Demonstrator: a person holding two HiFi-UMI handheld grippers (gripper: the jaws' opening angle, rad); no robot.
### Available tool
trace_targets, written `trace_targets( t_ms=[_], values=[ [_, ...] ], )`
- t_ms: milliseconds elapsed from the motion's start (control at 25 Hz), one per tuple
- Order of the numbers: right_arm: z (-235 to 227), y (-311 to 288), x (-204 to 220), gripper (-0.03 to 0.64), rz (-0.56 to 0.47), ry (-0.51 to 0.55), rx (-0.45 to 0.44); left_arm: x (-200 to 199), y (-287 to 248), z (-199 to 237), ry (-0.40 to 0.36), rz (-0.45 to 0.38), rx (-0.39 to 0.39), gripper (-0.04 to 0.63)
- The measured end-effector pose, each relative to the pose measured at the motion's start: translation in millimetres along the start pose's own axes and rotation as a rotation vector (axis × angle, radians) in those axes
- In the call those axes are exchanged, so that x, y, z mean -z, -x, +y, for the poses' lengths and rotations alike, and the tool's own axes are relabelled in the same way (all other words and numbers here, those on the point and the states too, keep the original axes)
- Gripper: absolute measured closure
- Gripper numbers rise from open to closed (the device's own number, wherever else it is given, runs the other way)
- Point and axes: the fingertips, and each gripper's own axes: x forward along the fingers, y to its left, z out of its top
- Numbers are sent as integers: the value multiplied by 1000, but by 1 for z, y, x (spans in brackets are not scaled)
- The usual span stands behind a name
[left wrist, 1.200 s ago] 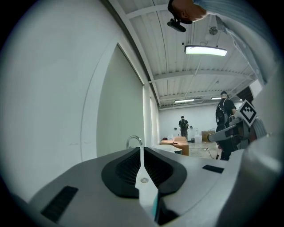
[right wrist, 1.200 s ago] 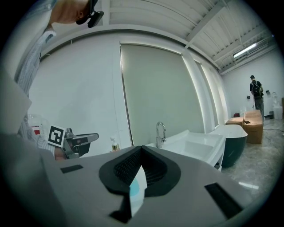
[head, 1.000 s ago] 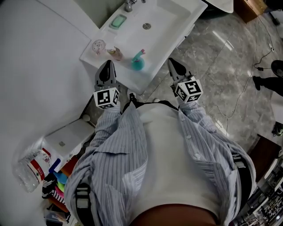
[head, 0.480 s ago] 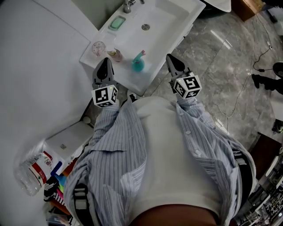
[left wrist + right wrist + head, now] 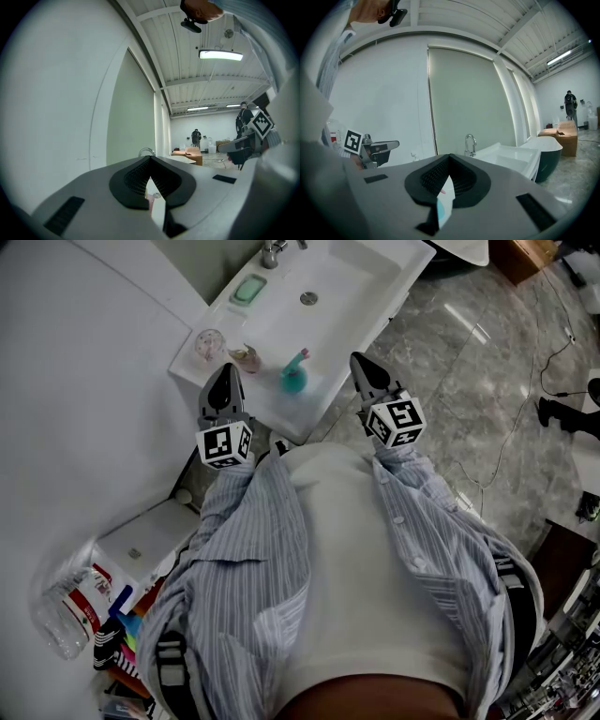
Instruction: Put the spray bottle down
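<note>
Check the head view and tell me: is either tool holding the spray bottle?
No, the spray bottle stands free on the front edge of the sink, between the left tool and the right tool, touching neither.

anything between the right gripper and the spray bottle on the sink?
Nothing visible. The spray bottle stands on the sink's front rim, to the left of the right gripper, with only open air between them. The small pink bottle sits on its far side.
</note>
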Motion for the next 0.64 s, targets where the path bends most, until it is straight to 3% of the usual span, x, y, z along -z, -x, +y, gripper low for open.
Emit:
trace_targets(
  t_ms=[640],
  values=[
    [6, -2, -1, 601, -3, -10, 4, 2, 4, 0, 13, 8, 19, 594]
  ],
)
